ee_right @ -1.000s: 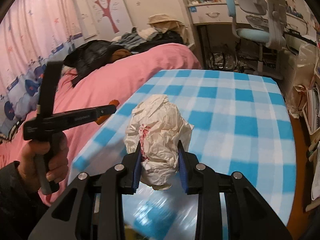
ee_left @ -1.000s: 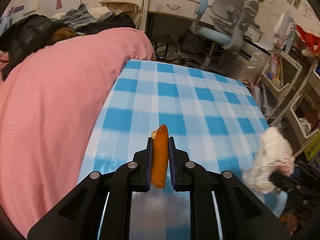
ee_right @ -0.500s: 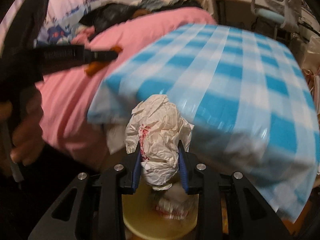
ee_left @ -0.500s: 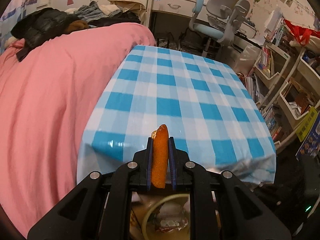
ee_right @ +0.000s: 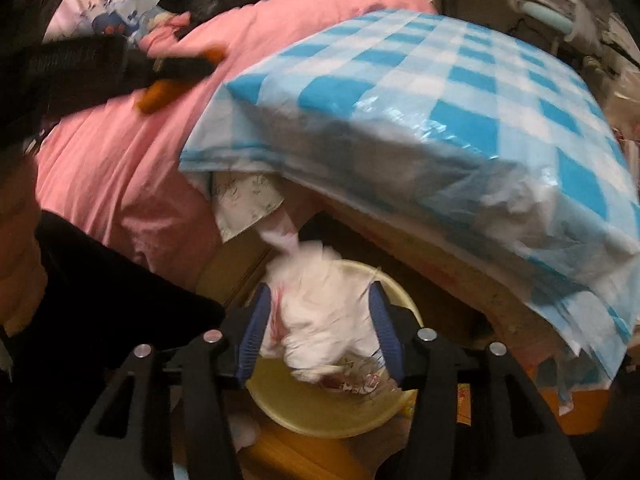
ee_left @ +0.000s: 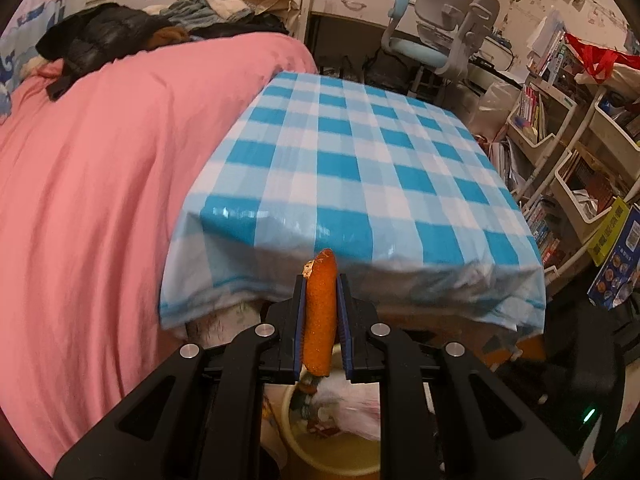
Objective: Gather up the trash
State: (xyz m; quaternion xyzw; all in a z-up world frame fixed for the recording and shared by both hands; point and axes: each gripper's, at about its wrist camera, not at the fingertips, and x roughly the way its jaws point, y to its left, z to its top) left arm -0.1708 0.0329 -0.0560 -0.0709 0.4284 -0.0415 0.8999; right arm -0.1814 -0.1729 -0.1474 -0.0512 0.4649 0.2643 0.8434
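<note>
My left gripper (ee_left: 320, 312) is shut on an orange peel-like strip of trash (ee_left: 319, 312), held upright above a pale yellow bin (ee_left: 320, 452) below the table's front edge. My right gripper (ee_right: 318, 324) has widened jaws around a crumpled white paper wad (ee_right: 320, 312) with red marks, right over the same yellow bin (ee_right: 316, 412); the blurred wad looks to be slipping down between the pads. The bin holds other wrappers. The left gripper with the orange piece (ee_right: 160, 94) shows at upper left in the right wrist view.
A table under a blue-and-white checked cloth (ee_left: 352, 168) overhangs the bin. A pink-covered bed (ee_left: 92, 184) lies left, with clothes piled on it. A desk chair (ee_left: 436, 44) stands behind, shelves of books (ee_left: 560, 152) at right.
Both grippers have moved back off the table and down over the yellow bin. The right jaws have widened and the paper wad is sinking between them. The left still grips the orange piece.
</note>
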